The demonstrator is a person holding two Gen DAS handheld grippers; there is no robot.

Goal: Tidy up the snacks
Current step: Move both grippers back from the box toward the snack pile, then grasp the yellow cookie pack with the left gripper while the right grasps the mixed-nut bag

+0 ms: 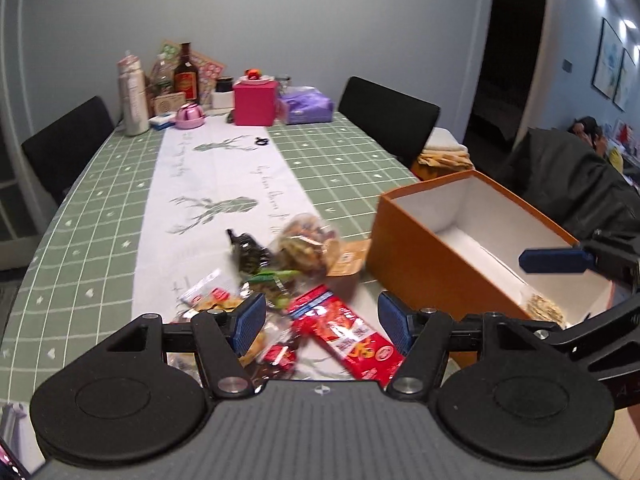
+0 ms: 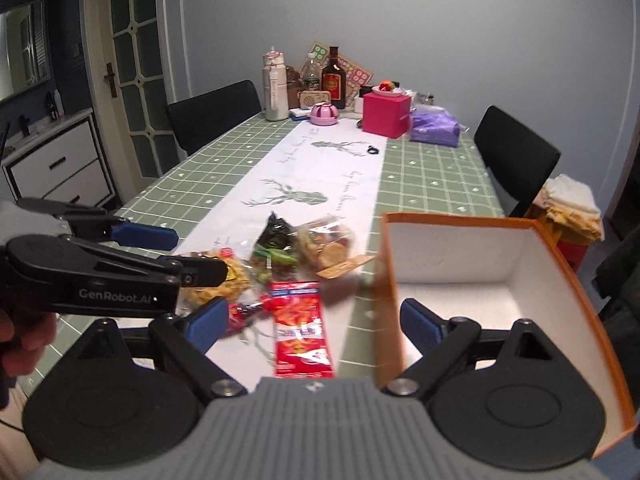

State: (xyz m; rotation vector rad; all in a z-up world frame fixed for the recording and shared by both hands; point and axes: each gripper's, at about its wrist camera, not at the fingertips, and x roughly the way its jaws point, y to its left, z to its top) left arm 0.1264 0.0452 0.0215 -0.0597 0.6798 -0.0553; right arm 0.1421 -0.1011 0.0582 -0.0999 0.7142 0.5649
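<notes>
A pile of snack packets lies on the table's near end. A long red packet [image 1: 346, 334] [image 2: 301, 330] lies nearest. A clear bag of mixed snacks [image 1: 306, 242] [image 2: 326, 246], a dark green packet [image 1: 248, 252] [image 2: 276, 232] and a yellow crisps bag [image 2: 224, 278] lie behind it. An open orange box [image 1: 424, 264] [image 2: 386, 264] with a white inside stands to the right and holds one pale snack bag [image 1: 544, 308]. My left gripper [image 1: 322, 322] is open and empty over the red packet. My right gripper [image 2: 314, 322] is open and empty, astride the box's left wall.
Bottles, a pink box [image 1: 255, 103] [image 2: 386, 114] and a purple tissue pack [image 1: 306, 105] stand at the table's far end. Black chairs [image 1: 390, 118] [image 2: 516, 160] flank the table. A dark jacket [image 1: 576, 184] hangs at the right. A small black item [image 1: 262, 141] lies on the white runner.
</notes>
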